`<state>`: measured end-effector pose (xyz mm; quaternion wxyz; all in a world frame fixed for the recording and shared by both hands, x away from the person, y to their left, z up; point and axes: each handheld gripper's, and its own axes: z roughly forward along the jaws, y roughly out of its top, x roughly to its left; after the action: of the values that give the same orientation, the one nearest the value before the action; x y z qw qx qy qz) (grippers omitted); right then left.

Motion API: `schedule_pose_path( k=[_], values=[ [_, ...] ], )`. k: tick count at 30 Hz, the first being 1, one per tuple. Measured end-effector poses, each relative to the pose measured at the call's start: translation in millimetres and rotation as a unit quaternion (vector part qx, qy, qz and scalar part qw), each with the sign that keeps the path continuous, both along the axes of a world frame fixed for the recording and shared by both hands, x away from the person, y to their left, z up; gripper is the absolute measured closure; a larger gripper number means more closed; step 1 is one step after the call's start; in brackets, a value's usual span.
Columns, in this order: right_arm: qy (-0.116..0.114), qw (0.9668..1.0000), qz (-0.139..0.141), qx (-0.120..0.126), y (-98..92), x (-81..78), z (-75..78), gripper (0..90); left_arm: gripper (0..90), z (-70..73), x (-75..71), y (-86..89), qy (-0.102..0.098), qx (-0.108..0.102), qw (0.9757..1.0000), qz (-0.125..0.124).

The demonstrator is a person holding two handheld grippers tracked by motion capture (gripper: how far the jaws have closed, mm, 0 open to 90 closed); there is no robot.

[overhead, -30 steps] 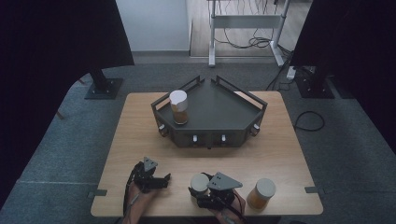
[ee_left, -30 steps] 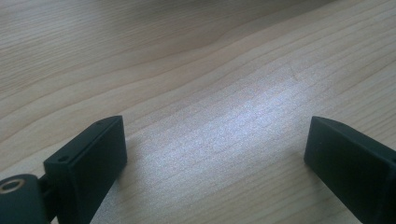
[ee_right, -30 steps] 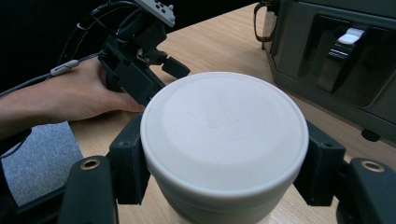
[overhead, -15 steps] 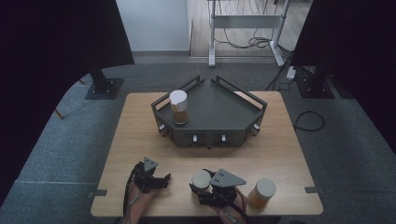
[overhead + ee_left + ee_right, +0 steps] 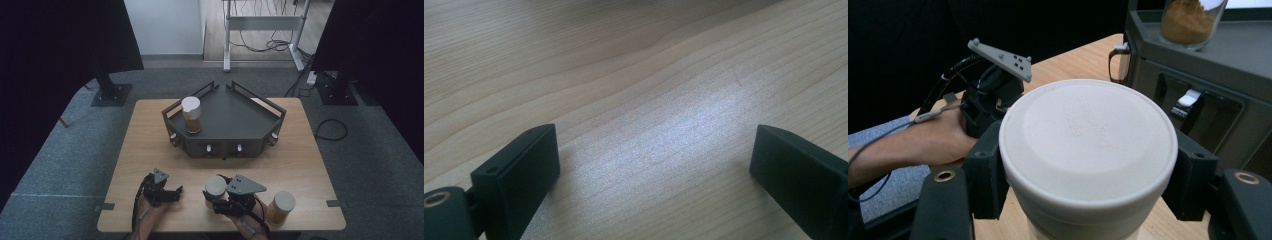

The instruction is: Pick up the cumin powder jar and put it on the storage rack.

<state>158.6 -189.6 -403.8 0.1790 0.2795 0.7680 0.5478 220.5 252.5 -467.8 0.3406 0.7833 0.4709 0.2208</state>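
The wooden worktop carries a dark angular tray at its far middle, where one white-lidded jar of brown powder stands upright in the left corner. Nearer the person than the tray, a second such jar is clamped under its lid by the right gripper, its long axis vertical, the tray lying straight ahead. A third jar stands just right of it. The left gripper is held beside, fingers spread wide over bare wood, empty.

My right gripper has matt black plastic pads on a jar with a smooth, matt cream plastic lid faintly embossed. The table is pale wood grain with a soft sheen. The tray looks dark grey, matt. My left gripper wears the same dull black.
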Motion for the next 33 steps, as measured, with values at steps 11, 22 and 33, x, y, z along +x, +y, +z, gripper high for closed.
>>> schedule_pose_path(
  k=[11, 22, 33],
  values=[
    [-0.008, 1.0000, -0.003, 0.000, -3.3, 4.7, 13.3, 32.5, 5.2, 0.0, 0.0, 0.0, 0.000, 0.000, 1.0000, 0.000],
    [-0.014, 0.9999, -0.003, 0.003, -4.6, 10.1, 23.3, 32.5, 5.2, 0.2, 0.1, 0.1, 0.001, 0.000, 1.0000, 0.000],
    [-0.019, 0.9998, -0.003, 0.005, -5.0, 14.9, 30.9, 32.5, 5.2, 0.0, 0.1, 0.0, 0.000, 0.000, 1.0000, 0.000]
  ],
)
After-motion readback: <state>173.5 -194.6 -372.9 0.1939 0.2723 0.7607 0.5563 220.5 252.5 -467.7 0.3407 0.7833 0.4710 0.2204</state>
